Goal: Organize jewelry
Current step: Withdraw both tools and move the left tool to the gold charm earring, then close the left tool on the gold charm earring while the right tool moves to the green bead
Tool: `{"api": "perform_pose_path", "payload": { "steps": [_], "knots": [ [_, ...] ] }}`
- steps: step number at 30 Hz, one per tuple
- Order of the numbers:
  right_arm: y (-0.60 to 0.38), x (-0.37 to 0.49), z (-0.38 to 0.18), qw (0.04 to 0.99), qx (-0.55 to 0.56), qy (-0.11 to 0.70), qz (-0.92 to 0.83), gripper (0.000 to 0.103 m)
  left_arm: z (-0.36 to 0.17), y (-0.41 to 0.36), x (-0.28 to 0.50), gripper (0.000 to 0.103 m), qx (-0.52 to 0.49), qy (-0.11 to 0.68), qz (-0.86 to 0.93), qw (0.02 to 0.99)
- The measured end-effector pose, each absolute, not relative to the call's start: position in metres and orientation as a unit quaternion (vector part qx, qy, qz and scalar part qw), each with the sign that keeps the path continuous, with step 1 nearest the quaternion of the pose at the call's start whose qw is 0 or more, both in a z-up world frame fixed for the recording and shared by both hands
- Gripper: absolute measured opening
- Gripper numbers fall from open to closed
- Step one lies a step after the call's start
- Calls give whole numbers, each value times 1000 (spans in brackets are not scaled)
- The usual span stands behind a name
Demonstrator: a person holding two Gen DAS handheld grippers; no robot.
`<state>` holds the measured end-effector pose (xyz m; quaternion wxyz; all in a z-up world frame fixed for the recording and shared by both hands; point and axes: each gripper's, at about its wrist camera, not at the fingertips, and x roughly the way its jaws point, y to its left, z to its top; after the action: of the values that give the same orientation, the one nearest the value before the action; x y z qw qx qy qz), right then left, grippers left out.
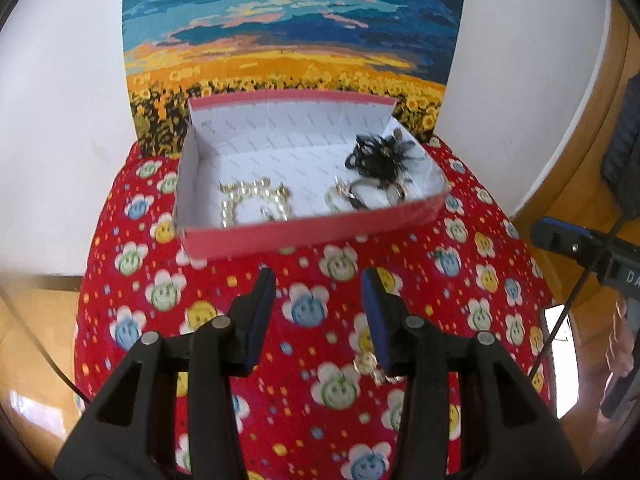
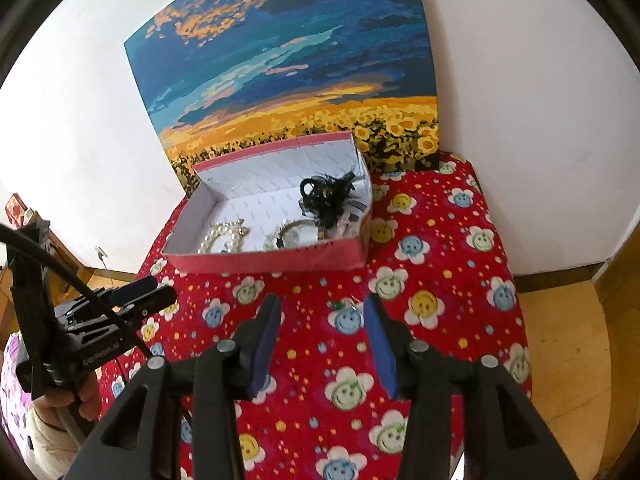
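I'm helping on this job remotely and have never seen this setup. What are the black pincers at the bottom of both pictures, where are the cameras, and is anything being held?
There is no robot arm: a person holds a two-finger gripper in each hand, with a wide-angle camera on each looking forward along its fingers. One picture looks past the left gripper, the other past the right gripper. In the right view the left gripper shows at the side, with the person's hand on it. Both grippers stand open with nothing between the fingers. Ahead, on a red smiley-flower cloth, sits a pink box holding a pearl necklace, a black feathery hair piece and other small jewelry. One small gold piece lies on the cloth, outside the box. A sunflower painting leans behind.
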<state>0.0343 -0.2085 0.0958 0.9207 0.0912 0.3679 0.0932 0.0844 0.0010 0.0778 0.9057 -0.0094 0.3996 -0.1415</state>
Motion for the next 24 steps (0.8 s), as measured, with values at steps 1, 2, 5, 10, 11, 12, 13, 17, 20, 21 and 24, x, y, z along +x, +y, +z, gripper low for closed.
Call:
{"api": "perform_pose_path", "payload": {
  "steps": [1, 2, 5, 10, 11, 12, 13, 17, 20, 21, 24],
  "knots": [
    [-210, 31, 95, 920, 91, 370, 93, 46, 76, 0, 82, 37, -12, 402, -141, 905],
    [-212, 29, 94, 920, 92, 370, 93, 46, 74, 0, 79, 37, -14, 405, -140, 903],
    [-216, 22, 93, 919, 93, 371, 93, 47, 67, -3, 72, 37, -18, 416, -140, 898],
    [-223, 10, 92, 920, 95, 368, 95, 50, 56, -8, 57, 37, -24, 422, -143, 895],
    [-225, 10, 92, 921, 96, 367, 95, 50, 54, -10, 54, 37, -24, 423, -144, 894],
    [-228, 9, 91, 921, 98, 366, 94, 50, 52, -12, 52, 37, -23, 426, -143, 893],
    [-230, 9, 91, 920, 102, 366, 93, 50, 49, -14, 51, 38, -21, 429, -144, 891],
    [-240, 6, 93, 921, 110, 363, 91, 50, 41, -21, 48, 38, -13, 439, -146, 886],
    [-248, 6, 94, 922, 112, 361, 88, 50, 34, -28, 47, 38, 3, 443, -138, 886],
    [-251, 7, 93, 921, 113, 362, 85, 50, 32, -29, 48, 38, 6, 444, -136, 885],
    [-257, 7, 89, 920, 118, 365, 82, 50, 26, -29, 51, 38, 2, 455, -129, 881]
  ]
}}
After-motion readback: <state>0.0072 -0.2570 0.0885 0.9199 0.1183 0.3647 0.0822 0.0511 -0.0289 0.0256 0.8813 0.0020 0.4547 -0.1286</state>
